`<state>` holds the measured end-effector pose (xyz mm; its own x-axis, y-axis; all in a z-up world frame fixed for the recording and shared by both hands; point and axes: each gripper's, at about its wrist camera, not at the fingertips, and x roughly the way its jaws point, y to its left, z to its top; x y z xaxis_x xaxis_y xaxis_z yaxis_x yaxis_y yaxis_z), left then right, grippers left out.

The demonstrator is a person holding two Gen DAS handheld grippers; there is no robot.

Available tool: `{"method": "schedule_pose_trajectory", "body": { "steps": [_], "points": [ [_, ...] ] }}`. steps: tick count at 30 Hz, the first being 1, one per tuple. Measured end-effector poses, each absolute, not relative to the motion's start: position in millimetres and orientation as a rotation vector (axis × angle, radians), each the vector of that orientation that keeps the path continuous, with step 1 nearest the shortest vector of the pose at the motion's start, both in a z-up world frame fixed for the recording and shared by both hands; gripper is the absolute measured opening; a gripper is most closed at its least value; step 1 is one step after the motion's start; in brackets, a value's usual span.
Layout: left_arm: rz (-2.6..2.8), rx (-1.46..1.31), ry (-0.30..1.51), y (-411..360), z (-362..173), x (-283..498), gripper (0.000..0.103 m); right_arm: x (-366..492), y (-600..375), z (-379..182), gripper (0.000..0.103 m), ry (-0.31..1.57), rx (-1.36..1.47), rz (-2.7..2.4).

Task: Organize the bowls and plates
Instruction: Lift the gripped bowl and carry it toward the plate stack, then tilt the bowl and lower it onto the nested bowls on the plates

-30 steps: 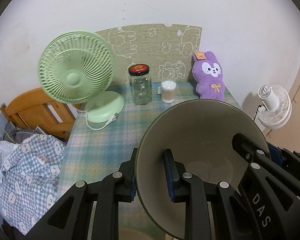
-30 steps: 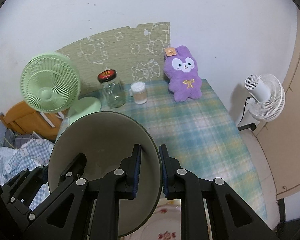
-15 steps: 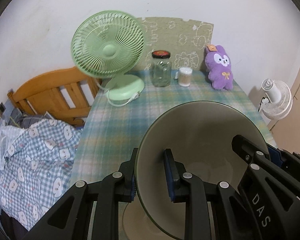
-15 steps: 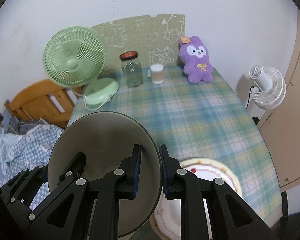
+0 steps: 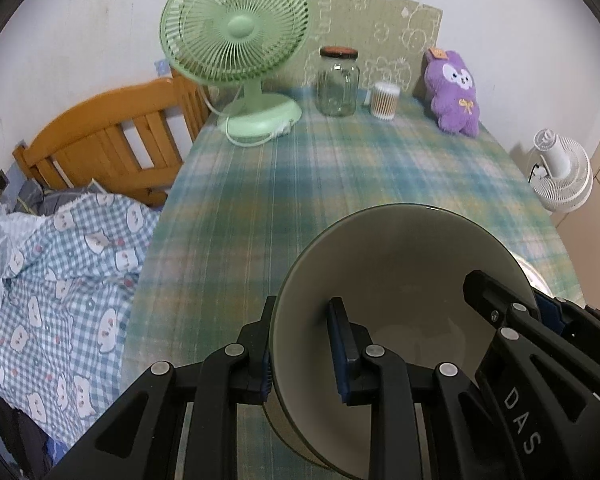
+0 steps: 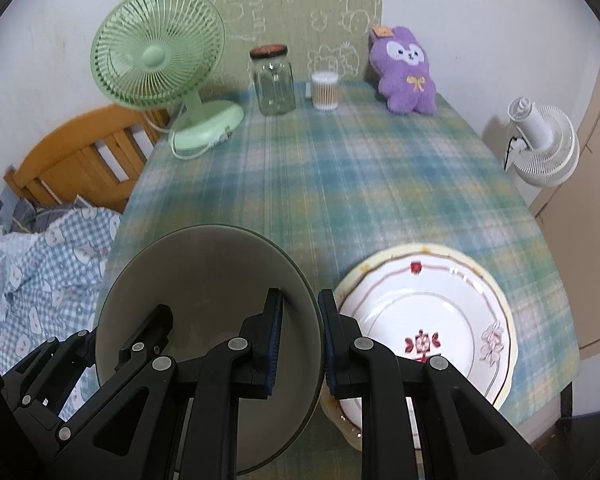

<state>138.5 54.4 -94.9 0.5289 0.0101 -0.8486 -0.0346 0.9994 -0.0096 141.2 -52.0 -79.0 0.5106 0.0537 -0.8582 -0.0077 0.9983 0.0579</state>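
Note:
A grey-green bowl (image 5: 400, 280) is held up above the near end of the table by both grippers. My left gripper (image 5: 302, 356) is shut on its left rim, one finger inside and one outside. My right gripper (image 6: 300, 340) is shut on its right rim; the bowl also shows in the right wrist view (image 6: 204, 292). A white plate with red flower pattern (image 6: 424, 316) lies on the checked tablecloth just right of the bowl, partly behind my right gripper. A sliver of that plate (image 5: 534, 276) shows in the left wrist view.
At the table's far end stand a green desk fan (image 6: 160, 60), a glass jar with a red lid (image 6: 272, 80), a cotton-swab tub (image 6: 325, 90) and a purple plush toy (image 6: 406, 72). A wooden chair (image 5: 108, 144) and bedding are left; a white floor fan (image 6: 540, 140) is right.
Both grippers with the bowl have pulled back and tilted down. The far objects look smaller and more tablecloth shows. The patterned plate has come fully into the right wrist view.

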Motion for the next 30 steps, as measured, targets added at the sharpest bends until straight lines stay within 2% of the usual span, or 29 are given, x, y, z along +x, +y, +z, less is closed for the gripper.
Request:
{"method": "schedule_pose_trajectory", "body": {
  "steps": [30],
  "points": [
    [0.057, -0.026, 1.072, 66.5, -125.1, 137.3, 0.022, 142.6, -36.8, -113.4, 0.022, 1.110, 0.044, 0.054]
  ]
}}
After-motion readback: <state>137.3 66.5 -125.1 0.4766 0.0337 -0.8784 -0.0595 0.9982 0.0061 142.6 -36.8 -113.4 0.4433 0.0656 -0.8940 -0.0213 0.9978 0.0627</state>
